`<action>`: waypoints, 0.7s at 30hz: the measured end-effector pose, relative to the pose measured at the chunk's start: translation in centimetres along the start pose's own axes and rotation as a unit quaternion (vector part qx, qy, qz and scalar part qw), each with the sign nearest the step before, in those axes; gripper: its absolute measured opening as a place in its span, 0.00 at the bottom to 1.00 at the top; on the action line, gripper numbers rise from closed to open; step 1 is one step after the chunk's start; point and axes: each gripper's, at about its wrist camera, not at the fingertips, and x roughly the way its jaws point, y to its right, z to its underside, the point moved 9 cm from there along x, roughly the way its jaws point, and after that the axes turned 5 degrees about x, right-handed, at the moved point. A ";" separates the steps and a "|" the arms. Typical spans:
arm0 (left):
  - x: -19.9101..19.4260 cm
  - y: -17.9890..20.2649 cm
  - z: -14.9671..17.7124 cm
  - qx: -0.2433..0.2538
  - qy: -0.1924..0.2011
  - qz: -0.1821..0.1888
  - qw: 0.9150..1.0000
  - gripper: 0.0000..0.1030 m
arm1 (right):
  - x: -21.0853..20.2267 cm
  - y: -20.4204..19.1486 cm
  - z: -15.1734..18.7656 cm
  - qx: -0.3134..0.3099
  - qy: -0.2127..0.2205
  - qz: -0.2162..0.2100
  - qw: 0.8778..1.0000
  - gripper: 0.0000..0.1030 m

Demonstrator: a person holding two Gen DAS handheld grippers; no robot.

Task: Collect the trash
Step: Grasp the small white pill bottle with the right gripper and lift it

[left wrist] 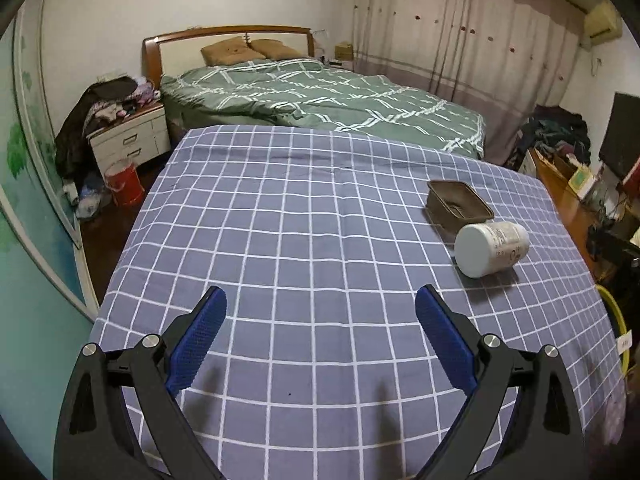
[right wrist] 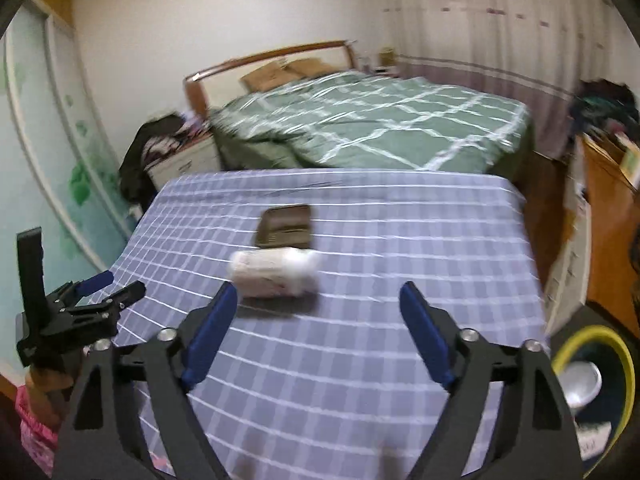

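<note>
On the checked tablecloth [left wrist: 280, 240] I log one white jar [left wrist: 491, 249] lying on its side against a brown tray [left wrist: 459, 200], likely light, rigid, slippery, best pinched across its barrel; both the left gripper [left wrist: 320, 340] and the right gripper [right wrist: 318, 332] gape empty.

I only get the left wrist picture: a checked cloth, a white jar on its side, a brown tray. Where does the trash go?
Observer: Into a yellow-rimmed bin on the floor to the right; your view shows only a sliver of its rim.
Operator: Is anything in it?
Observer: Yes, a pale round thing lies inside.
Operator: And the other tool?
Observer: The right tool is open and empty, with the jar just ahead of it.
</note>
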 end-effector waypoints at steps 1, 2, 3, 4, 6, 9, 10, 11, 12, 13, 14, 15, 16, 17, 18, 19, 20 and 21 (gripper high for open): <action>0.0 0.0 -0.1 -0.004 0.000 0.002 1.000 0.91 | 1.0 -0.9 -0.4 -0.011 -0.005 0.000 1.000 0.84; -0.1 0.1 0.0 -0.006 0.000 0.003 1.000 0.92 | 2.0 -1.6 -0.5 -0.022 -0.011 0.008 1.000 0.85; -0.1 0.1 0.1 -0.007 -0.001 0.006 1.000 0.92 | 2.8 -2.0 -0.6 -0.029 -0.016 0.012 0.999 0.87; -0.3 0.3 0.2 -0.007 -0.001 0.008 1.000 0.92 | 3.9 -2.4 -0.7 -0.036 -0.023 0.018 0.999 0.87; -0.4 0.6 0.2 -0.004 0.000 0.011 1.000 0.92 | 5.8 -2.9 -0.8 -0.044 -0.036 0.028 0.998 0.87; -0.3 1.0 0.4 0.002 -0.001 0.011 1.000 0.92 | 7.3 -2.6 -0.4 -0.043 -0.047 0.043 0.997 0.87; -0.3 1.1 0.4 0.003 -0.002 0.013 1.000 0.92 | 7.8 -2.3 -0.3 -0.041 -0.050 0.050 0.997 0.87; -0.3 1.3 0.5 0.004 -0.003 0.014 1.000 0.92 | 8.2 -2.1 -0.2 -0.039 -0.051 0.055 0.996 0.87; -0.3 1.3 0.5 0.005 -0.004 0.015 1.000 0.92 | 8.5 -2.0 0.0 -0.039 -0.052 0.059 0.996 0.87; -0.3 1.4 0.6 0.006 -0.004 0.016 1.000 0.92 | 8.9 -1.7 0.2 -0.039 -0.056 0.062 0.996 0.87; -0.3 1.5 0.6 0.007 -0.005 0.016 1.000 0.92 | 9.2 -1.6 0.3 -0.038 -0.058 0.061 0.996 0.87; -0.3 1.7 0.6 0.009 -0.005 0.017 1.000 0.92 | 9.4 -1.5 0.4 -0.037 -0.060 0.061 0.996 0.87; -0.4 1.7 0.7 0.010 -0.005 0.017 1.000 0.92 | 9.7 -1.5 0.5 -0.036 -0.062 0.061 0.996 0.87; -0.4 1.8 0.7 0.011 -0.005 0.017 1.000 0.92 | 9.9 -1.5 0.6 -0.037 -0.064 0.061 0.995 0.87; -0.3 1.9 0.7 0.012 -0.006 0.017 1.000 0.92 | 10.0 -1.4 0.7 -0.037 -0.065 0.060 0.995 0.87; -0.3 1.9 0.8 0.013 -0.007 0.017 1.000 0.92 | 10.1 -1.3 0.8 -0.036 -0.066 0.059 0.995 0.87; -0.2 1.9 0.8 0.014 -0.008 0.017 1.000 0.92 | 10.2 -1.2 0.9 -0.035 -0.067 0.058 0.995 0.87; -0.2 2.0 0.8 0.015 -0.009 0.017 1.000 0.92 | 10.2 -1.2 1.0 -0.032 -0.068 0.053 0.996 0.81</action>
